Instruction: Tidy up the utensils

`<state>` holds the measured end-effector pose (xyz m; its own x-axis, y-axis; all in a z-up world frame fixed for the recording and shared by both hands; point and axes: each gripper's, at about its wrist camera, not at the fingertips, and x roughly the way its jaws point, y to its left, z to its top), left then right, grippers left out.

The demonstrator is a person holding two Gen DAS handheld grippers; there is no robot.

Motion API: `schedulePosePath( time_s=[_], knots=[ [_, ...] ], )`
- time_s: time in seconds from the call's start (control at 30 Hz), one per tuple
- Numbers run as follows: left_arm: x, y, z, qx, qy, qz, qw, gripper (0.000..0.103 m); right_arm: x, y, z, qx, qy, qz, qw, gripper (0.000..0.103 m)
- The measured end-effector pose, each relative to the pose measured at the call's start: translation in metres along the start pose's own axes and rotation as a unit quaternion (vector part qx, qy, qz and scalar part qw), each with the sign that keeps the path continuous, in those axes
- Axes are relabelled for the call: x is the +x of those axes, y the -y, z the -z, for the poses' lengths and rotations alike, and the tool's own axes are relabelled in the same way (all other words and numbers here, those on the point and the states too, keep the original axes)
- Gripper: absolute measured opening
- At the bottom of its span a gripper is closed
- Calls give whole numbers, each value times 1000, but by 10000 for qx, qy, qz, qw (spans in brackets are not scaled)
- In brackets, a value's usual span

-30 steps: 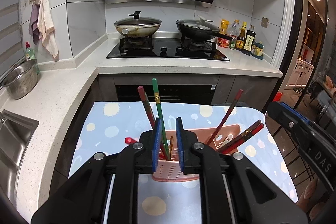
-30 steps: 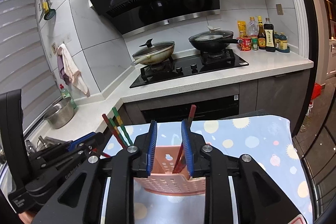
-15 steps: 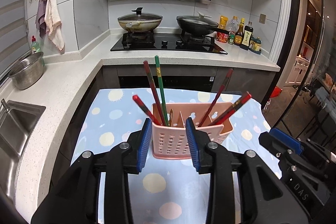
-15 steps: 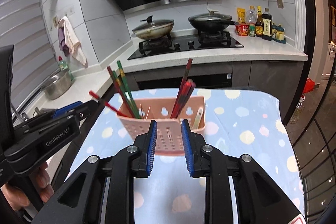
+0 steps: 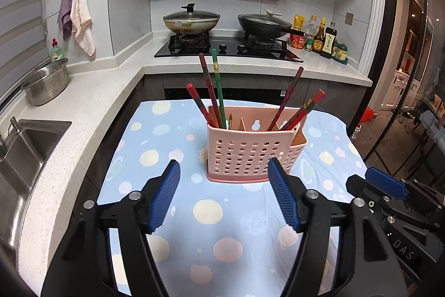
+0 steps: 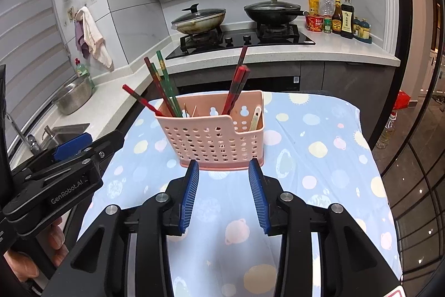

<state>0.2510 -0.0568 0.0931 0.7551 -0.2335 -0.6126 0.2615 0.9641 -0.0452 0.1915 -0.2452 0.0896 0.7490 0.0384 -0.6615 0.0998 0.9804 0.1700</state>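
Note:
A pink perforated utensil holder [image 5: 253, 149] stands upright on the blue spotted cloth [image 5: 205, 213]; it also shows in the right wrist view [image 6: 214, 138]. Red and green chopsticks [image 5: 217, 91] lean in its left compartment, and red chopsticks [image 5: 294, 107] lean in its right one. A pale spoon handle [image 6: 255, 118] sits in the right end pocket. My left gripper [image 5: 224, 180] is wide open and empty, a little short of the holder. My right gripper [image 6: 224, 183] is open and empty, just in front of the holder's base.
A white counter [image 5: 83, 107] runs along the left with a steel colander [image 5: 46, 84] and a sink [image 5: 25, 146]. A hob with two lidded pans [image 5: 192, 21] and sauce bottles [image 5: 324, 39] stands behind. The cloth's edges drop off left and right.
Both grippers have pulled back from the holder, which now stands free in front of them. The left gripper's jaws have opened wide; the right's have opened somewhat.

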Motion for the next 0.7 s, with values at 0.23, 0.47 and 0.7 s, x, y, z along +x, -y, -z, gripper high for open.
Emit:
schedulePosePath(
  time_s=[0.23, 0.47, 0.7],
  knots=[
    [-7, 0, 14, -10, -47, -89, 9999, 82, -4, 7, 18, 62, -28, 110, 9999, 65],
    [-10, 0, 28, -51, -147, -164, 9997, 93, -11, 14, 27, 55, 3, 241, 9997, 86],
    [-11, 0, 38, -82, -241, -246, 9994, 95, -13, 18, 37, 64, -5, 336, 9994, 96]
  ],
)
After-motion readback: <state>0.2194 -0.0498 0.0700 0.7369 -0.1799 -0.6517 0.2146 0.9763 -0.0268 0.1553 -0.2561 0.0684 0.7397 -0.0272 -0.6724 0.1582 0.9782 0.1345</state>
